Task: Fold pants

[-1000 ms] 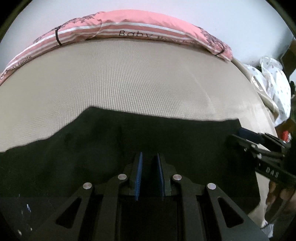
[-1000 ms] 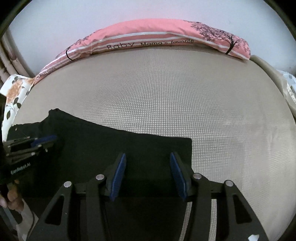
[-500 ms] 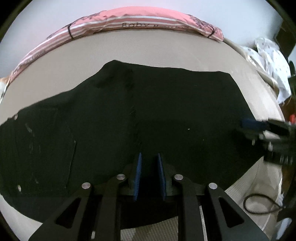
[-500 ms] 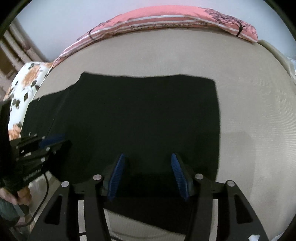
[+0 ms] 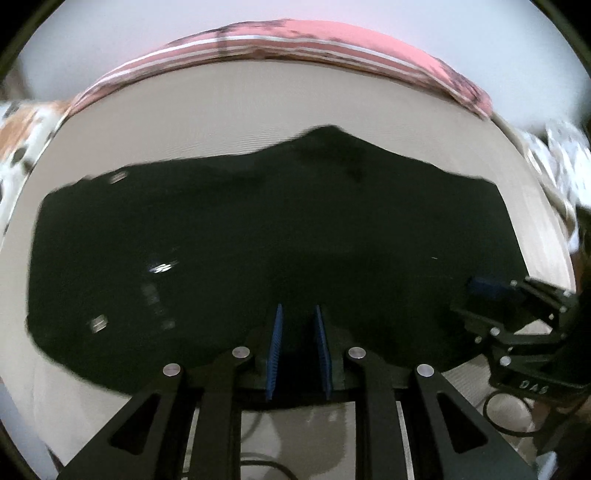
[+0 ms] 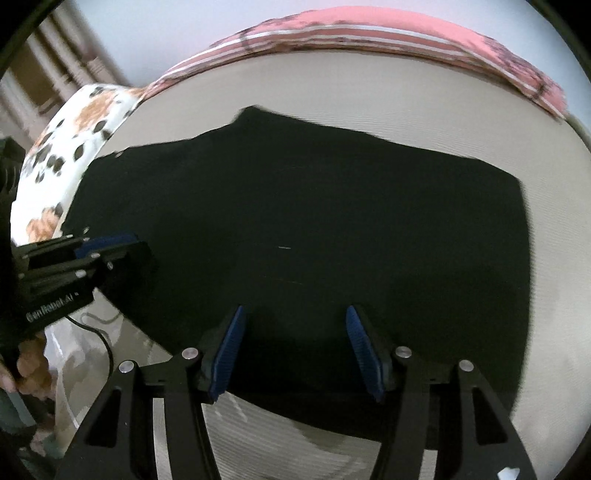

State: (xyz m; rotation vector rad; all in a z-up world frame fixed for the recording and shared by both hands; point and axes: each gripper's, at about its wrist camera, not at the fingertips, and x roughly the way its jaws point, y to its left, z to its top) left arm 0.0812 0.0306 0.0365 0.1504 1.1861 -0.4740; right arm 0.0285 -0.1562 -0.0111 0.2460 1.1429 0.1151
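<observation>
Black pants (image 5: 277,221) lie spread flat across a beige bed mat (image 5: 258,103), waist to the left with pale rivets showing. My left gripper (image 5: 298,308) hovers over their near edge, its blue pads a narrow gap apart and nothing pinched between them. In the right wrist view the pants (image 6: 314,203) fill the middle. My right gripper (image 6: 295,310) stands open above the near edge, close to the leg end. Each gripper shows in the other's view: the right gripper (image 5: 480,288) at the far right, the left gripper (image 6: 110,242) at the far left.
A pink striped pillow (image 6: 369,26) runs along the far side of the mat (image 6: 332,85). A floral cloth (image 6: 74,136) lies at the left end and a white dotted cloth (image 5: 561,155) at the right. A black cable (image 6: 103,332) hangs below the near edge by a person's hand (image 6: 29,365).
Both grippers have drawn back toward the near edge, so the whole pants now show. The right gripper's fingers have spread slightly wider. The pants lie where they were.
</observation>
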